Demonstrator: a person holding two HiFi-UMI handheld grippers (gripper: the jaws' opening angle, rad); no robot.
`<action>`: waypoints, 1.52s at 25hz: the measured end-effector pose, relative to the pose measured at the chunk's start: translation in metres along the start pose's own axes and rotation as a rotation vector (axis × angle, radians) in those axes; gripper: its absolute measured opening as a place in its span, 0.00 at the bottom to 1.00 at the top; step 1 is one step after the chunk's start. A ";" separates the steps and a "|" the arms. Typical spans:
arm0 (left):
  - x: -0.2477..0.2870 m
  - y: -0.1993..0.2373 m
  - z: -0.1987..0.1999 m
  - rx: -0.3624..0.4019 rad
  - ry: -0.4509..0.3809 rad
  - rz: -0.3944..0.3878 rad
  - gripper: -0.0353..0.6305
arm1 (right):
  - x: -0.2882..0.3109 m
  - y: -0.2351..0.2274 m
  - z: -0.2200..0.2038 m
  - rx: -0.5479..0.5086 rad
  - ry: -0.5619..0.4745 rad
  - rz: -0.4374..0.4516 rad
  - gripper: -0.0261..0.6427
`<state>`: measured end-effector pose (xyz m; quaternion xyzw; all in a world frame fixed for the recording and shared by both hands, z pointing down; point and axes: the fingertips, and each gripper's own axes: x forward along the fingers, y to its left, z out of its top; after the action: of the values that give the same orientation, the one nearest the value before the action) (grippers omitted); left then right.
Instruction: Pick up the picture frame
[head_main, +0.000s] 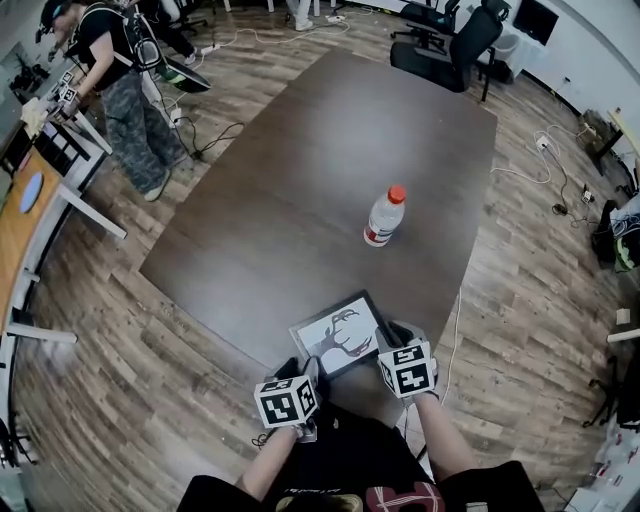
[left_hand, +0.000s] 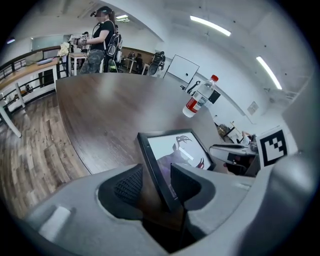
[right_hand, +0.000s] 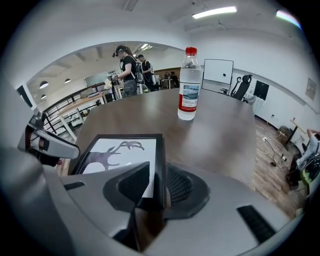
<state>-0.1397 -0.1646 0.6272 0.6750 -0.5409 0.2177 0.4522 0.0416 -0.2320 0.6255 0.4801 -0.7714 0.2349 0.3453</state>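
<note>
Head view: brackets the picture frame (head_main: 337, 334), flat at the bench's (head_main: 300, 200) near edge, for a level two-handed lift, left gripper (left_hand: 156, 172) fingers wide about its left rim, right gripper (right_hand: 159, 170) fingers narrower about the right rim, neither visibly clamping.

No readable text. Water bottle (right_hand: 188, 85) label: print too small. Picture frame (head_main: 338, 334): stag silhouette only. Marker cubes (head_main: 287, 400) (head_main: 408, 368): black-and-white square codes.

Open tabletop (head_main: 300, 180) beyond the picture frame (head_main: 338, 333), one water bottle (head_main: 384, 215) mid-table.
</note>
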 end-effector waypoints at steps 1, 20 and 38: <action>0.001 -0.001 -0.001 -0.002 0.004 0.003 0.31 | 0.001 0.000 0.000 -0.001 0.003 0.004 0.20; 0.017 0.000 -0.017 -0.051 0.083 0.063 0.24 | 0.020 -0.002 -0.017 0.018 0.100 0.056 0.20; 0.017 -0.003 -0.016 -0.081 0.043 0.120 0.19 | 0.023 -0.003 -0.017 0.051 0.206 0.094 0.15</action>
<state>-0.1285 -0.1606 0.6474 0.6175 -0.5792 0.2367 0.4767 0.0423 -0.2344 0.6542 0.4254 -0.7473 0.3185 0.3989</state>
